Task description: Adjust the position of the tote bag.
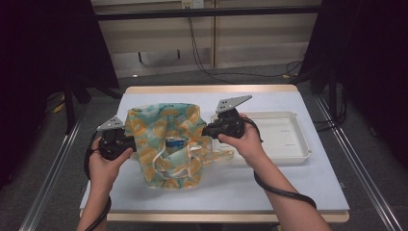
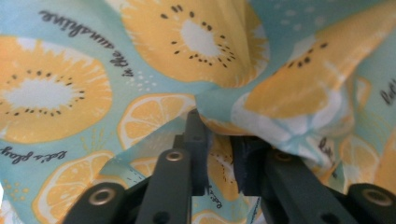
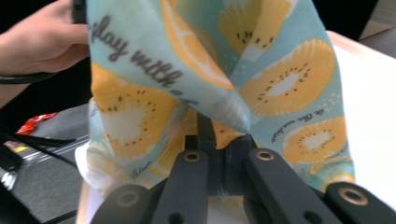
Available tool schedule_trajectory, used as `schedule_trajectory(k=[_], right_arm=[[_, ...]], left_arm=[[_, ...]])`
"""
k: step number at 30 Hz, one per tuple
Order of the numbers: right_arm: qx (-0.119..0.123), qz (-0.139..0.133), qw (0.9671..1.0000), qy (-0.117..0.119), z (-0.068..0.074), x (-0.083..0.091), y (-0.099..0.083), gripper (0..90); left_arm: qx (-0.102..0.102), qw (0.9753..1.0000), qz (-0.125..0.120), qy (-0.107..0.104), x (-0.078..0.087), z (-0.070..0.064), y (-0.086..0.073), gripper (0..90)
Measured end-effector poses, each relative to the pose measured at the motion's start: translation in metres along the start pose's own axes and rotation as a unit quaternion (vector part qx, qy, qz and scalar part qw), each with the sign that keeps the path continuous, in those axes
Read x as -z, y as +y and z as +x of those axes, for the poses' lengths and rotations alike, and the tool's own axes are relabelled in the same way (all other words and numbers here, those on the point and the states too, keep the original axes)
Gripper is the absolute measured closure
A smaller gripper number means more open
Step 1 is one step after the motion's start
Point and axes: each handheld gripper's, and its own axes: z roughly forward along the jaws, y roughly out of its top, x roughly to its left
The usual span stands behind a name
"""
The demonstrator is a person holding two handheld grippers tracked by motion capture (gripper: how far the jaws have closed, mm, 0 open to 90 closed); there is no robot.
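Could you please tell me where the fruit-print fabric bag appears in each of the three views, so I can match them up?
High view: the fabric bag lies centre-left on the table, between both grippers.
Left gripper view: it spreads across the frame, a fold pinched at the fingers.
Right gripper view: it hangs centre, gripped at the bottom.
Shared landmark: the orange citrus-slice print on light blue cloth.

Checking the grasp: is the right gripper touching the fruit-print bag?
Touching. The right gripper view shows the right gripper pinching the bag's fabric.
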Motion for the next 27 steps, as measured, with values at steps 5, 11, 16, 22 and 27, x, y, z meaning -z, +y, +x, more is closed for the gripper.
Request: schedule_trajectory(k=[5,11,16,22,27], right_arm=[[0.005,0.008,0.9999,-0.005,0.003,0.003,-0.002,88.8],[0.000,0.011,0.9997,-0.020,0.001,0.010,-0.002,79.8],[0.005,0.036,0.9988,-0.032,0.005,0.020,-0.003,66.8],[0.010,0.052,0.9976,-0.045,0.008,0.029,-0.005,61.6],[-0.003,0.032,0.9988,-0.038,0.007,0.041,-0.003,64.4]], left_arm=[[0.002,1.0000,0.006,-0.005,0.001,0.002,0.000,81.6],[0.005,0.9997,0.024,-0.007,0.006,0.002,-0.003,68.0],[-0.006,0.9988,0.046,-0.017,0.021,0.000,-0.001,65.0],[-0.016,0.9983,0.053,-0.020,0.036,-0.002,0.002,58.8],[-0.025,0.9985,0.040,-0.027,0.047,-0.008,0.008,53.9]])
